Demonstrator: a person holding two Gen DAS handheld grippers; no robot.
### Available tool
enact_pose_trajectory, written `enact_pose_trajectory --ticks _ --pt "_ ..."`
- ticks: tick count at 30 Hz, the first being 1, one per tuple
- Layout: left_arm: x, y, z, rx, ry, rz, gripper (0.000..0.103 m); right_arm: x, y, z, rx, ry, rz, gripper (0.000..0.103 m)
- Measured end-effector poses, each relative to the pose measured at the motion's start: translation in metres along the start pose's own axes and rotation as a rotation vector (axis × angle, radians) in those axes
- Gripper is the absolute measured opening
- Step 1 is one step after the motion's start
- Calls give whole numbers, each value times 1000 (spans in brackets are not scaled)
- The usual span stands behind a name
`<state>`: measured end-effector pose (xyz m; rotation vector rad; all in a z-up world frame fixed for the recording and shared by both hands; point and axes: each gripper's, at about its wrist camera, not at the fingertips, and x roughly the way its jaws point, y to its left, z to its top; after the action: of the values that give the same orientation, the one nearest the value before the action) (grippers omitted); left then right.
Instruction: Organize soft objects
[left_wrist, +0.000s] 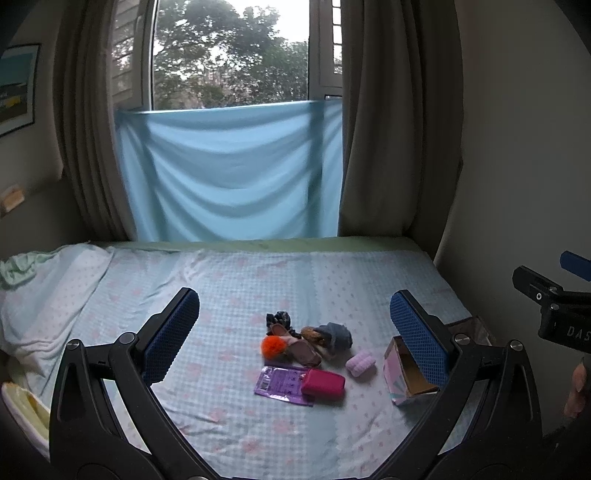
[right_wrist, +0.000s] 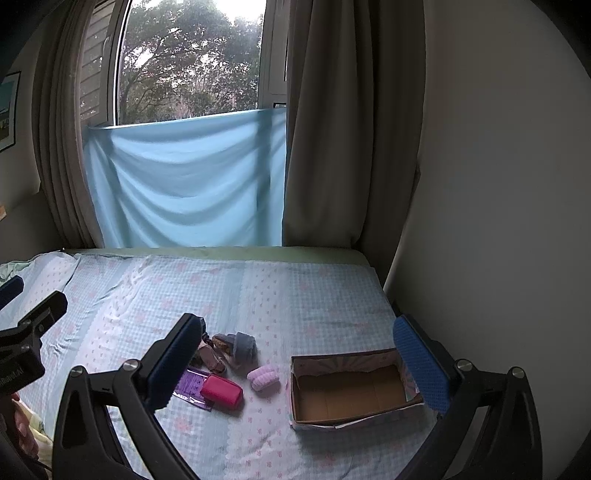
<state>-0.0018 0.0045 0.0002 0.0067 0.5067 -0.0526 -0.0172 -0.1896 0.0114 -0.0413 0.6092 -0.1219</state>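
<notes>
A pile of small items lies on the bed: an orange pom-pom (left_wrist: 273, 345), a dark scrunchie (left_wrist: 277, 318), brown sandals (left_wrist: 299, 347), a blue-grey soft piece (left_wrist: 338, 334) (right_wrist: 244, 345), a lilac fluffy roll (left_wrist: 361, 363) (right_wrist: 263, 376), a pink case (left_wrist: 323, 384) (right_wrist: 222, 392) and a purple packet (left_wrist: 279, 380) (right_wrist: 190, 384). An open cardboard box (left_wrist: 406, 373) (right_wrist: 351, 391) sits to their right and holds nothing. My left gripper (left_wrist: 295, 328) is open and empty, above the pile. My right gripper (right_wrist: 299, 365) is open and empty, between the roll and the box.
The bed (right_wrist: 295, 295) has a light blue checked sheet. A rumpled blanket (left_wrist: 40, 306) lies at its left. The wall (right_wrist: 498, 221) borders the bed on the right. Curtains and a blue cloth (left_wrist: 229, 173) hang at the far window.
</notes>
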Motion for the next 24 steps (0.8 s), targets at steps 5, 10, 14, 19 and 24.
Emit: enact_pose_trajectory --ticks 5,10,14,19,24 --pt "1 1 2 5 2 -7 102 3 0 1 3 0 0 103" --pt "3 0 3 10 5 -9 102 3 1 1 3 0 0 103" --pt "3 0 4 10 9 -11 102 3 1 1 3 2 -2 103" --pt "5 0 4 9 13 -13 102 4 3 1 10 5 -2 103" --pt "5 0 3 7 13 -15 102 4 5 0 10 7 -1 103"
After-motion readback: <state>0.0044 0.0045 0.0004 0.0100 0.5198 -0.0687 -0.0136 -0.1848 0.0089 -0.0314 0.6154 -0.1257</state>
